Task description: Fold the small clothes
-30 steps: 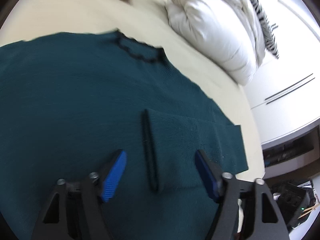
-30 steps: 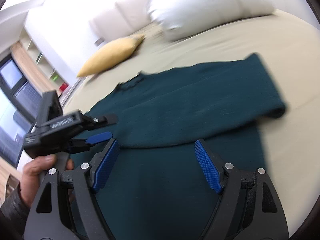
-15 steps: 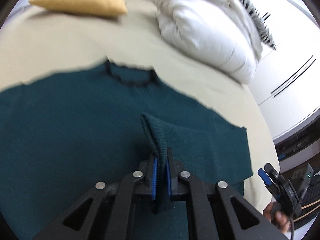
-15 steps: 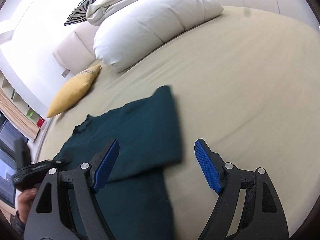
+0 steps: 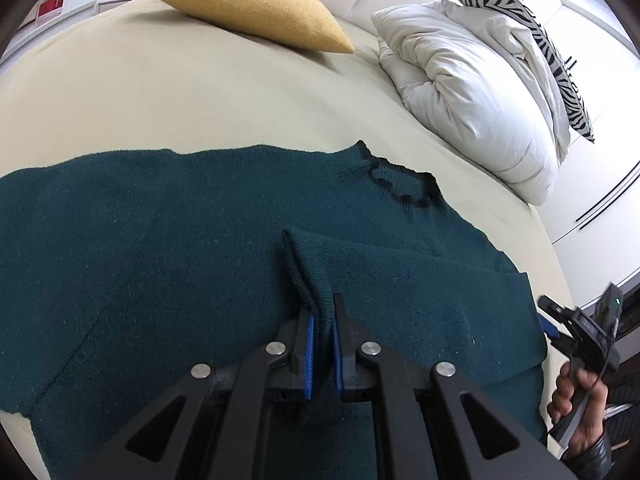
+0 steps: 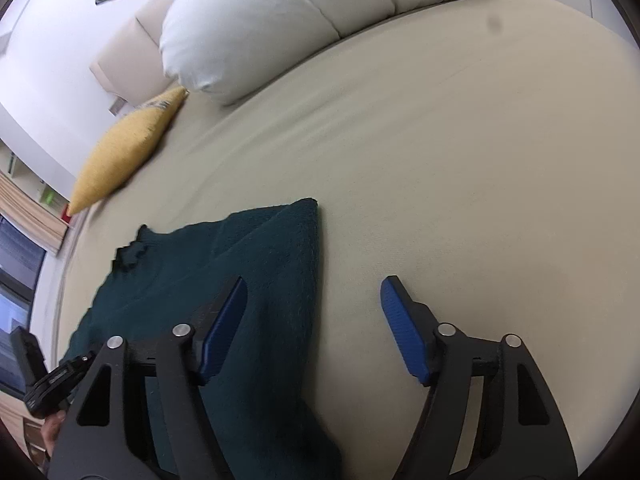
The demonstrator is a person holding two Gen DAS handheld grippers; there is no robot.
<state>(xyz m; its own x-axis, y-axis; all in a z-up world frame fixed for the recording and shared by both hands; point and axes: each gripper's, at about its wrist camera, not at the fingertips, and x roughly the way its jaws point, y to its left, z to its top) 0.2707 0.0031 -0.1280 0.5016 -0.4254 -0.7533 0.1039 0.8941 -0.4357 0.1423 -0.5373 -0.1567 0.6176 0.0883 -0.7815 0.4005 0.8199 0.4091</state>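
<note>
Beige bed (image 5: 200, 92), mustard cushion (image 5: 248, 4) beside white duvet (image 5: 472, 92), zebra-print pillow (image 5: 520, 16) on the duvet

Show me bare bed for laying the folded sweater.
Free: beige sheet right of the sweater, up to the white duvet. Also the strip between sweater and yellow pillow. Crowded: sweater under left tool; right tool open.

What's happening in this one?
A person is folding a dark green sweater laid flat on a beige bed. The left gripper is shut on the sleeve cuff, which lies across the sweater's body. The right gripper hangs open over the sweater's folded edge, holding nothing.
</note>
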